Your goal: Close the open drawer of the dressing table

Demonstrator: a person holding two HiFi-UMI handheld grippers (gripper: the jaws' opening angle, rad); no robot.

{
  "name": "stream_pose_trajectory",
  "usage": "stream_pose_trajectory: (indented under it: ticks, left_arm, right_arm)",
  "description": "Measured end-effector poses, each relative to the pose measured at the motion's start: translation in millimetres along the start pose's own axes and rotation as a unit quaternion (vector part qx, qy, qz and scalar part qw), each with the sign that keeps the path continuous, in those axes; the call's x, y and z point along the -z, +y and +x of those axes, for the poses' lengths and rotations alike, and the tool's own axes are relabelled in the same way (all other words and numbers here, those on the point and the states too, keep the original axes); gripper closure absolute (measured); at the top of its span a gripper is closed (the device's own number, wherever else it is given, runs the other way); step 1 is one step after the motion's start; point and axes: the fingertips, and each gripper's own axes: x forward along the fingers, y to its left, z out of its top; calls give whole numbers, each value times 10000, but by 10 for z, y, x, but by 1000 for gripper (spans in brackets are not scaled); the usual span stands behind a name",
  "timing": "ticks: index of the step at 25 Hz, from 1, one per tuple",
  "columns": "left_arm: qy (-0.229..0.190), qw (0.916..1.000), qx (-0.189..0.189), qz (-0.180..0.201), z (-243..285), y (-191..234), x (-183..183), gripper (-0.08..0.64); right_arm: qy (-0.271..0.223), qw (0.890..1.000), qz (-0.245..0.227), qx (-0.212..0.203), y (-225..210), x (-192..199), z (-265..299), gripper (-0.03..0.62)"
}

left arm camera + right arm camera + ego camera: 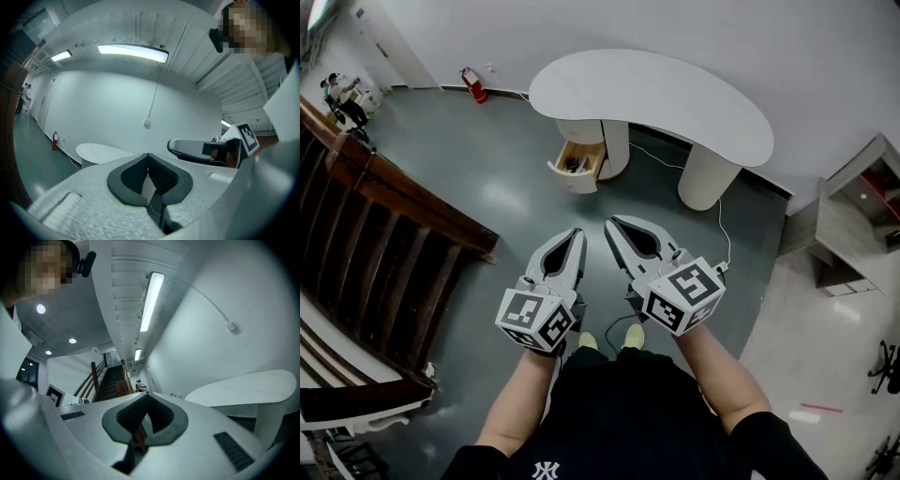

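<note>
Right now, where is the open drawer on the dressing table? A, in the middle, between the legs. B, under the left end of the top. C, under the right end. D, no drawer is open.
B: in the head view the drawer sticks out of the pedestal under the left end of the top; the right leg shows no drawer.

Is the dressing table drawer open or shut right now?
Open: the drawer juts out from under the dressing table, its wooden inside exposed.
</note>
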Motion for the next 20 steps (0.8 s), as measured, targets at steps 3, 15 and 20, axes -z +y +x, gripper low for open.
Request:
stream_pose_trajectory:
  ticks: [3, 15, 20]
  left_arm:
    - [-3, 9999, -102, -22, 81, 21, 14, 551]
    - [55, 9995, -284, -121, 335, 422, 71, 551]
    - [84, 9993, -311, -182, 589, 776, 79, 551]
  right_arm:
    - [10, 10000, 59, -9, -136, -28, 0, 577]
    - [125, 9998, 173, -32, -420, 23, 392, 577]
    - [221, 9995, 211, -31, -645, 84, 790, 577]
